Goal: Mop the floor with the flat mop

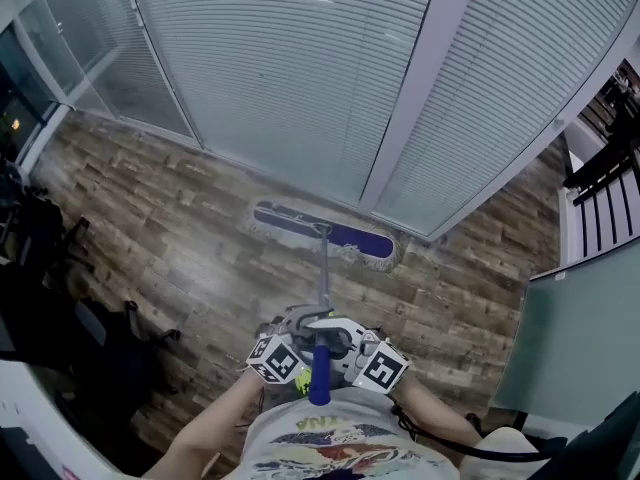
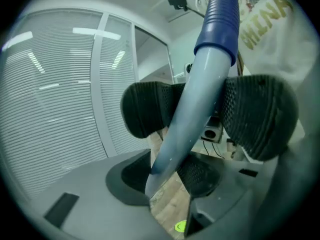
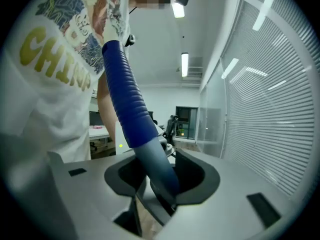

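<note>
Head view: flat mop (image 1: 322,234) on the wooden floor (image 1: 170,218) beside the blinded glass wall (image 1: 300,68), handle (image 1: 324,278) slanting back to the person (image 1: 320,453). Left gripper view: left hand-held gripper (image 2: 205,116) clamped on the handle. Right gripper view: right hand-held gripper (image 3: 159,176) gripping it too.

Lighting is pretty dim and cold overall, with a bluish cast everywhere. From the head view, the floor (image 1: 200,248) left of the mop handle (image 1: 324,268) only gets a soft sheen, and further left it drops into near-black shadow. The blinds (image 1: 300,68) beyond the handle bow hard from the fisheye. Both gripper views have black vignetted corners. The handle itself is soft, too close to the lens. To its right, the ceiling strip lights (image 3: 185,64) are blown out, and streaky glare runs across the slats.
</note>
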Tool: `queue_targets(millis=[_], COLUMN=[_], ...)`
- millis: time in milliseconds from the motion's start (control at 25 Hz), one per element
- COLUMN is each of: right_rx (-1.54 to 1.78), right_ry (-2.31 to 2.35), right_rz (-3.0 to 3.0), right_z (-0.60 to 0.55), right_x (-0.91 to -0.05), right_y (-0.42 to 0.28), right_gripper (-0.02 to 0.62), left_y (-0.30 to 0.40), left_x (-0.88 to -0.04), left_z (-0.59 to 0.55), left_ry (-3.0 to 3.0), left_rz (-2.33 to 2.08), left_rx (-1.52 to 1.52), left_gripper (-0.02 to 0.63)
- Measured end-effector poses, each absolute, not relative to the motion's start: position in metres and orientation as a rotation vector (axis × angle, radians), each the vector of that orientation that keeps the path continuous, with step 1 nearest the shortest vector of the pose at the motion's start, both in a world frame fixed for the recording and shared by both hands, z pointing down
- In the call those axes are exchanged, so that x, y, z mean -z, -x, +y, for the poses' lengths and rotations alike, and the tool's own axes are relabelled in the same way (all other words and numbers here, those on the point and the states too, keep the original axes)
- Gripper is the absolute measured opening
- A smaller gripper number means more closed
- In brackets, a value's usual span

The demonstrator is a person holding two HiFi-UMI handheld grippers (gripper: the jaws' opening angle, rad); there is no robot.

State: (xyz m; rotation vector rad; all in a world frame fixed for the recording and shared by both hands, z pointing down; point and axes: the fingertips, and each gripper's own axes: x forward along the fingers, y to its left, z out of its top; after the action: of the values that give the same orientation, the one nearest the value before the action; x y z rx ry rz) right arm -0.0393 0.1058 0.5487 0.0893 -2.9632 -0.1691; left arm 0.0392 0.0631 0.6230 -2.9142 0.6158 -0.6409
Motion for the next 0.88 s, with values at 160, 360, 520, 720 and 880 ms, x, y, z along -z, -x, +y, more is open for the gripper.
queue_targets(millis=[160,360,520,720,880], right_rx=[0.161,0.175,0.160,0.137,0.105], right_ry=[-0.201,-0.243,-0.242,-0.292,-0.331], right_rz=[-3.005,-3.086,-3.091,-3.041,-3.059], right_z=[0.020,-0.042,-0.054,-0.030,-0.004], right_x=[-0.538,-0.515,-0.507,-0.515,-0.514], right_y=[0.026,0.018,0.021,0.023,0.023], right_gripper=[0.156,0.156,0.156,0.158,0.158], left_y=[-0.051,-0.063,-0.062,-0.059,-0.058], left_x=[-0.613,-0.601,-0.595,-0.600,-0.601], left_z=[-0.022,-0.089,-0.098,-0.074,-0.048], left_ry=[2.888,2.902,2.900,2.891,2.897], left_rz=[0.694,0.733,0.700,0.687,0.700], left_rx=[0.636,0.612,0.647,0.677,0.666], left_gripper=[0.133,0.132,0.129,0.121,0.114])
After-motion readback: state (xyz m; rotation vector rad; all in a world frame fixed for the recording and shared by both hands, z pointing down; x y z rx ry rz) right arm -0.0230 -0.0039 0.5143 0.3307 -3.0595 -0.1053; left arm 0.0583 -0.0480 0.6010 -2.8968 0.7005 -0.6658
